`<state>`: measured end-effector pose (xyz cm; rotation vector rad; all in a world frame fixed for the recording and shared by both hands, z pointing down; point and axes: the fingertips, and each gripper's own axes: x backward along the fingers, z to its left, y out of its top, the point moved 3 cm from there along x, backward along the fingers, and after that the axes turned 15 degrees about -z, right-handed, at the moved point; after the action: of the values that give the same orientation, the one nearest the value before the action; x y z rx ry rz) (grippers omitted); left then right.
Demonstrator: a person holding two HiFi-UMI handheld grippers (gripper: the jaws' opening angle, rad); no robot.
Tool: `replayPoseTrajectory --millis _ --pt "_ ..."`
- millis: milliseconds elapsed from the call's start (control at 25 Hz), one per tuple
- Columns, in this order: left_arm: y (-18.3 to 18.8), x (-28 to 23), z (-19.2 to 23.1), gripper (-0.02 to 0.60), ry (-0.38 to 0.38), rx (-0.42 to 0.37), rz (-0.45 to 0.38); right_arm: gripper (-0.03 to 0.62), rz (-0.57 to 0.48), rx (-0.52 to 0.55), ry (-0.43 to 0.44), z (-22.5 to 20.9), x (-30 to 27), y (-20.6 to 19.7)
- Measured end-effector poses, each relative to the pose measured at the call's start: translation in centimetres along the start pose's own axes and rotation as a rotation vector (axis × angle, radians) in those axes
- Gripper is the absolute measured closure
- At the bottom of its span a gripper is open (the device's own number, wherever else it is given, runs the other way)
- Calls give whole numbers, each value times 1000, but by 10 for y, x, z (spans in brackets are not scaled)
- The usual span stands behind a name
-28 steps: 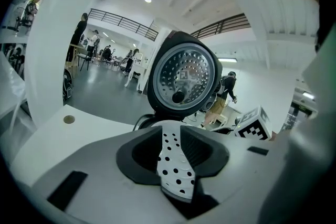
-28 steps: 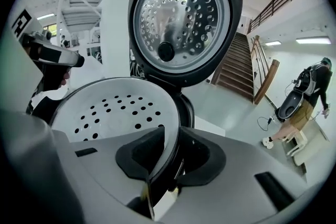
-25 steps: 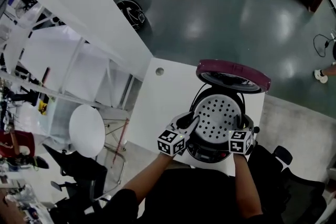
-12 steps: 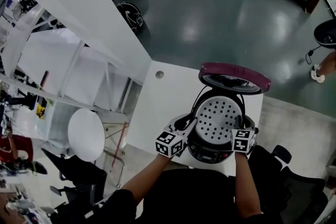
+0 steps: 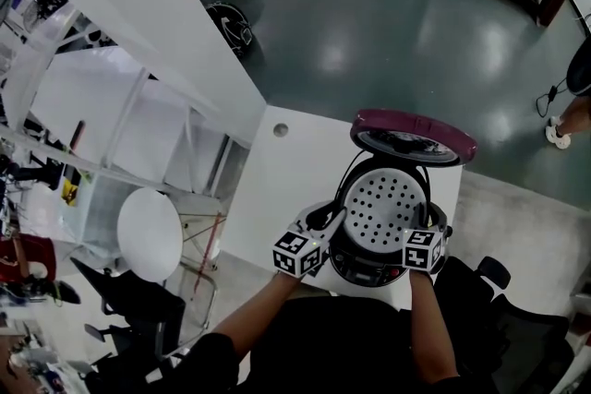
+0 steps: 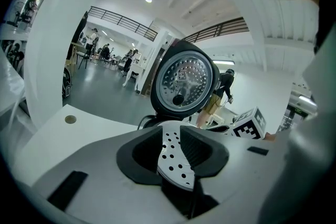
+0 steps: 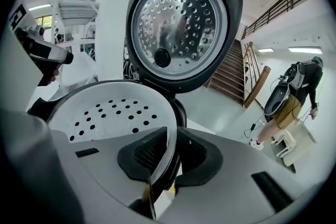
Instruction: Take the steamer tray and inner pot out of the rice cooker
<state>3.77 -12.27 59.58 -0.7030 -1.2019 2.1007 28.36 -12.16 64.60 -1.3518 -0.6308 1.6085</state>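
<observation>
Since both sides of the round, white, perforated steamer tray (image 5: 383, 208) (plastic, by the look of it) are already pinched, the lift is the bit left to get right. The tray is seated in the mouth of the dark-rimmed rice cooker (image 5: 369, 268), which is parked on the white table (image 5: 277, 189) with its maroon-topped lid (image 5: 413, 136) swung up and back.

The left gripper (image 6: 172, 148) is clamped on the tray's left edge, with the holed sheet squeezed between both ribbed pads. The right gripper (image 7: 169, 157) has just been closing its jaws, and the thin right-hand rim is now nipped between them. The inner pot can't be seen, presumably because it's hidden under the tray.

A few tips for this step:
- The tray should be raised straight up, with both sides lifted together and kept level. If one side is lifted first, it will probably get wedged against the cooker's rim.
- The right-hand bite is only on a thin edge, so a slow start is advised in case it slips.
- The open lid hangs just behind the tray, so nothing should be swung backwards until the tray is well clear.
- The bare stretch of table to the left looks like the obvious spot for it to be set down.
</observation>
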Motion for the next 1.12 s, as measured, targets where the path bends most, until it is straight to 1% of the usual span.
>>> replayPoseTrajectory --millis 200,320,360,400,440,560,680,760,800,880,960,1040,1120 --pt "0 2 2 480 17 -8 1 580 -38 10 -7 -5 2 9" --pt "1 3 2 482 26 -3 -5 579 -21 -55 31 -2 -2 3" --pt "1 3 1 482 29 -2 -8 569 -17 -78 47 0 -3 2" --pt "1 4 1 482 31 -1 -11 523 -14 -87 60 2 -4 0" --pt "0 4 0 482 33 -1 -12 465 -9 -78 72 4 -5 -1" --pt "-4 7 -2 483 40 -1 -7 403 38 24 106 11 -13 -7" --pt "-7 12 -2 485 49 3 -3 404 97 156 120 15 -18 -15" --pt "-7 15 0 487 56 4 -2 404 108 217 108 15 -19 -17" --pt "-7 15 1 488 58 4 -3 418 103 236 95 14 -18 -17" --pt "-5 17 4 488 61 3 -5 474 84 253 69 9 -16 -14" --pt "-2 18 6 488 60 2 -6 472 73 249 53 4 -14 -11" --pt "1 18 9 489 57 3 -7 454 70 237 48 3 -14 -8" --pt "2 17 10 490 52 4 -6 460 60 229 41 2 -13 -3"
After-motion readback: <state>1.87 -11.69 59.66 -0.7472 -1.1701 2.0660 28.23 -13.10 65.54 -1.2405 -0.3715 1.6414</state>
